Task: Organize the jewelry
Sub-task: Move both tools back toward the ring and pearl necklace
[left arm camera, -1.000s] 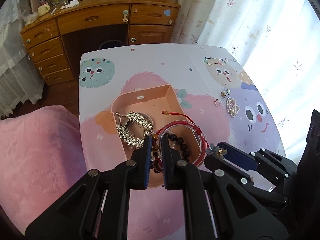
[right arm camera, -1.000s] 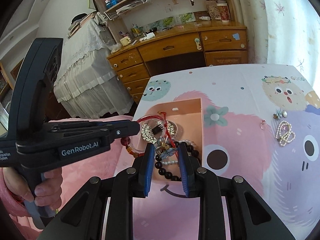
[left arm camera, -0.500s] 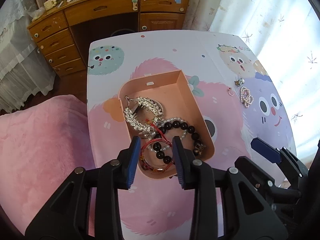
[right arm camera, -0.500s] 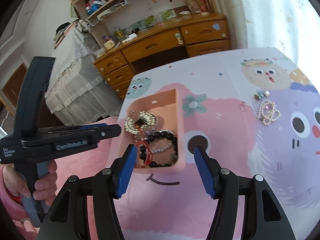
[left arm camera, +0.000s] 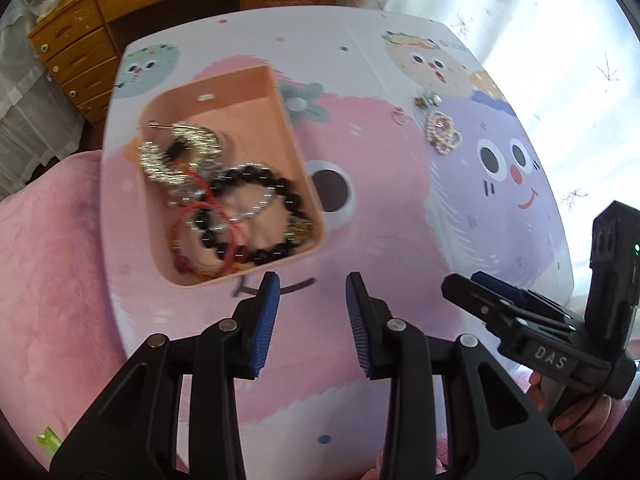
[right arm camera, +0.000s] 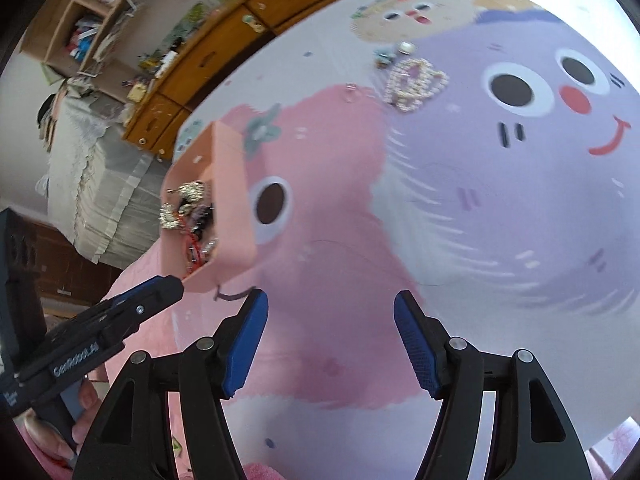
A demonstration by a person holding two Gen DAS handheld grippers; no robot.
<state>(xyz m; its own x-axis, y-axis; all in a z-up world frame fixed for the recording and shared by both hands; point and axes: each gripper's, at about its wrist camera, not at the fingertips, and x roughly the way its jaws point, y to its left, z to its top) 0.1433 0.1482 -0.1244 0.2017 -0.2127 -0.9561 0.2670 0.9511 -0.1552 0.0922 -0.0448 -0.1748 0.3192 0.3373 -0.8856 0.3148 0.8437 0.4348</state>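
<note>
A pink box sits on the table, which has a cloth with big cartoon faces on it. The box is on the left part of the table, close to the near edge. Inside it lies a pile of jewelry: a black bead bracelet, a silver sparkly hair comb, and a red string bracelet tangled with them. A thin string of small pale beads lies there too.

The left gripper hangs just over the table, near the box's close corner. Its two blue fingers are spread apart and hold nothing.

The right gripper is over the pink part of the cloth, to the right of the box. Its fingers are spread wide too, with nothing between them.

Far over on the right side of the table, on the purple face, lies a pearl bracelet in a little heap. Just past it are some small earrings, and a thin ring lies a bit to the left of the pearls. They are well apart from the box.

Behind the table stands a wooden desk with drawers.
</note>
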